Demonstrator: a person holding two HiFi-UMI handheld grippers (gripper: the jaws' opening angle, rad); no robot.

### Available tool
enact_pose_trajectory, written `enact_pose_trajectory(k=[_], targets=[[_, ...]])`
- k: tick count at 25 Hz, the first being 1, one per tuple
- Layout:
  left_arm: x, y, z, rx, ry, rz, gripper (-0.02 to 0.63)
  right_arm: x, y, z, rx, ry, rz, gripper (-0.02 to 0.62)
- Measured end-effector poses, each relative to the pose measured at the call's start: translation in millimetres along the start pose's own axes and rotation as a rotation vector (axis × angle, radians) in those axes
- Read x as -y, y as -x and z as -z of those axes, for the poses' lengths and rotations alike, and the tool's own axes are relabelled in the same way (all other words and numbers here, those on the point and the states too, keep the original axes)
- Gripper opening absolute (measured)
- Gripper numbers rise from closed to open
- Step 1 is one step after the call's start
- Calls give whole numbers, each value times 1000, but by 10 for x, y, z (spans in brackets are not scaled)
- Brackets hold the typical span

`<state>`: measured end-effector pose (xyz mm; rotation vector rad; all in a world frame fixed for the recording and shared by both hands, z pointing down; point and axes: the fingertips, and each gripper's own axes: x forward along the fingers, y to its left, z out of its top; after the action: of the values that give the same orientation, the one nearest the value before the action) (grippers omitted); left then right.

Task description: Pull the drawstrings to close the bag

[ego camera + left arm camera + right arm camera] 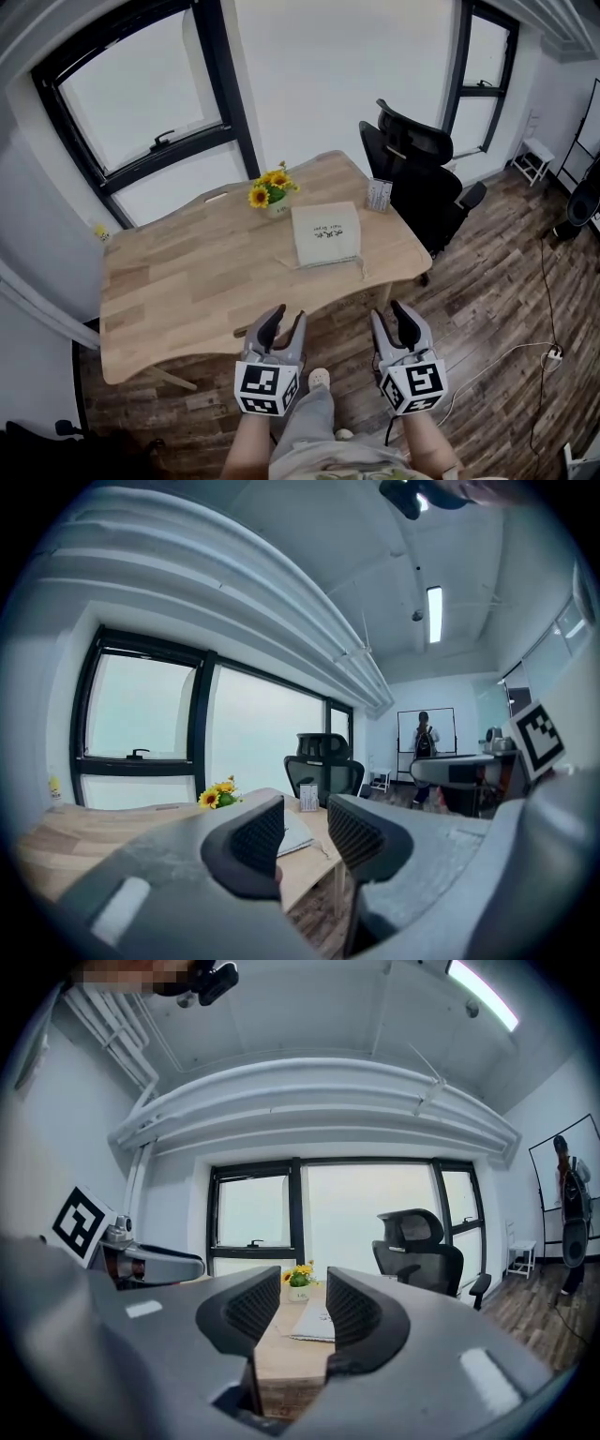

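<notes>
Left hand-held gripper (pixel 283 323) & right hand-held gripper (pixel 394 314) both open, empty, at bench (pixel 178 281) edge. Bag (pixel 325 234) lies flat at 12 o'clock, beside flowers (pixel 270 190). Best approach: take one cord per side, pull outward evenly.

legible text: none | bag (pixel 325 234): small dark print, too small to read | card (pixel 379 195): print unreadable
</notes>
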<state>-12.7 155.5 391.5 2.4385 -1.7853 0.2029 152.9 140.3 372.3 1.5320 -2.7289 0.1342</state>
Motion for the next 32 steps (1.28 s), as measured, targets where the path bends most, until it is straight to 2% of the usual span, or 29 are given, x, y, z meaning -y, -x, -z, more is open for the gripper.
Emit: enact_pose_trajectory(k=[11,19,32], targets=[[-620,-762,233,-95,-19,13,152,292,-834,211,-99,10,3,172],[-1018,-1135,357,-157,-79,49,152,390,-1264,442,-185,16,-4,172],[-1254,-1628,774,-265,-162,188,152,625,-1660,763,-261,-7,92,172]])
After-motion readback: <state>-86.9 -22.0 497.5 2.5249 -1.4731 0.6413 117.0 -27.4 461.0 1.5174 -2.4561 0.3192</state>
